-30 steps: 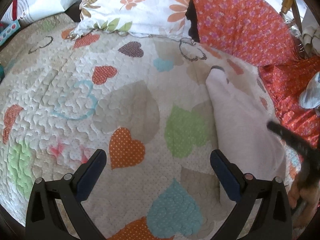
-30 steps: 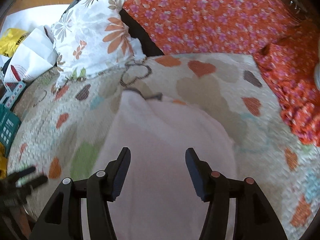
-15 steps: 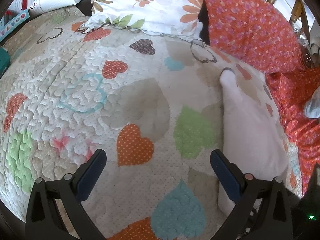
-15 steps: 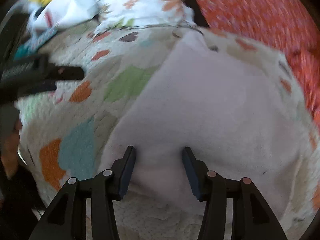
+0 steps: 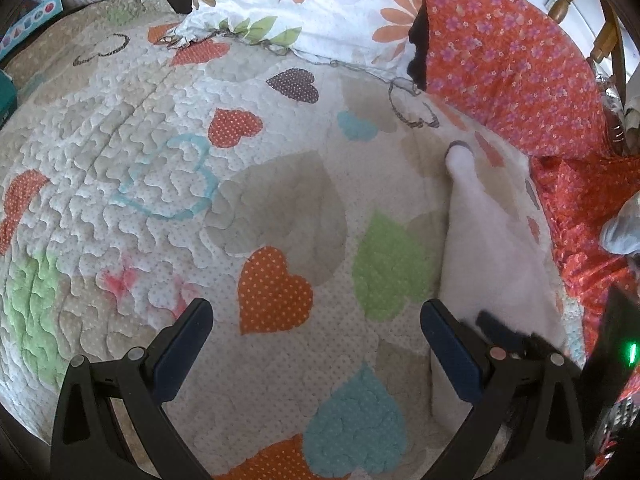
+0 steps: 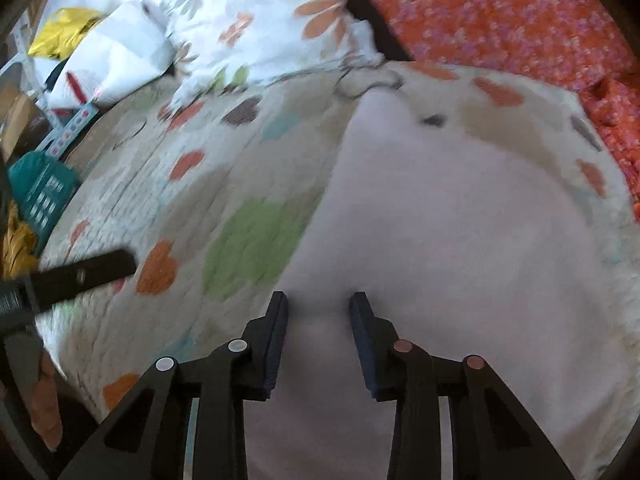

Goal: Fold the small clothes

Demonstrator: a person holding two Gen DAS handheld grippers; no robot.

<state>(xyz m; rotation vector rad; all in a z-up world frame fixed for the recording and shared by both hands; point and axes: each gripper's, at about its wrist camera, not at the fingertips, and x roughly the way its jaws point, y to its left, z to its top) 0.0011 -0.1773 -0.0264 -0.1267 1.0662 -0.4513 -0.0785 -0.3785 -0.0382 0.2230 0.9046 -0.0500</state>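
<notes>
The near edge of the pale pink soft cloth garment (image 6: 440, 232) is pinched by the right tool (image 6: 319, 312); the left tool (image 5: 316, 328) is held released; lifting for a fold seems needed next

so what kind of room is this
Most likely a bedroom: the pale garment lies on a heart-patterned quilt spread over a bed, with a floral pillow at the head and an orange floral blanket beside it.
</notes>
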